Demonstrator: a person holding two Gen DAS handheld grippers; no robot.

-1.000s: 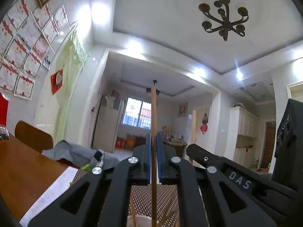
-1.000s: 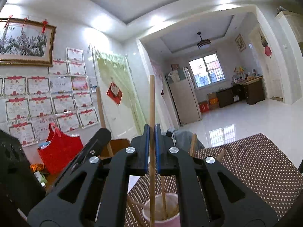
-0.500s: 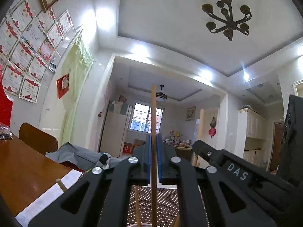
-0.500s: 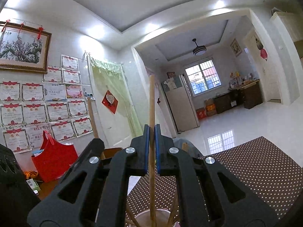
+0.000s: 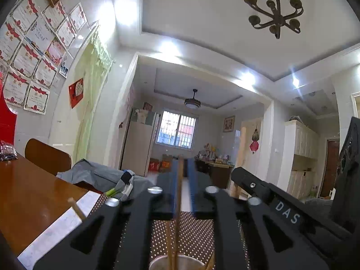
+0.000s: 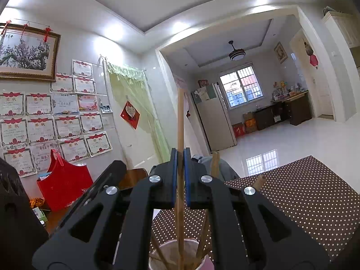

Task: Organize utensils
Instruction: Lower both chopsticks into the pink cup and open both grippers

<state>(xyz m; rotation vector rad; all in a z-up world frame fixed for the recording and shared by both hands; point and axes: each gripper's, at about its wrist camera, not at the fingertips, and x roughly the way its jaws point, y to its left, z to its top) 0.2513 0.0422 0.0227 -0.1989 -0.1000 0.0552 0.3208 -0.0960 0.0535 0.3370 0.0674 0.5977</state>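
Two grippers stood over one cup of chopsticks.

The left gripper (image 5: 181, 180) was opening, a chopstick (image 5: 179, 193) loose between its blue pads, its lower end in the cup (image 5: 157, 263). The right gripper (image 6: 180, 175) clamped another upright chopstick (image 6: 180, 121) above the same cup (image 6: 162, 249), which stood near the left edge of the dotted mat (image 6: 303, 202); the mat's right side lay free.

Chopsticks (image 6: 180, 213) in cup (image 6: 200, 262) on dotted mat (image 6: 292, 207)

Brown white-dotted mat (image 6: 303, 198), pale wooden chopsticks (image 6: 180, 135), pink cup (image 6: 177, 258), black tongs (image 6: 180, 175) with blue pads (image 6: 173, 177).
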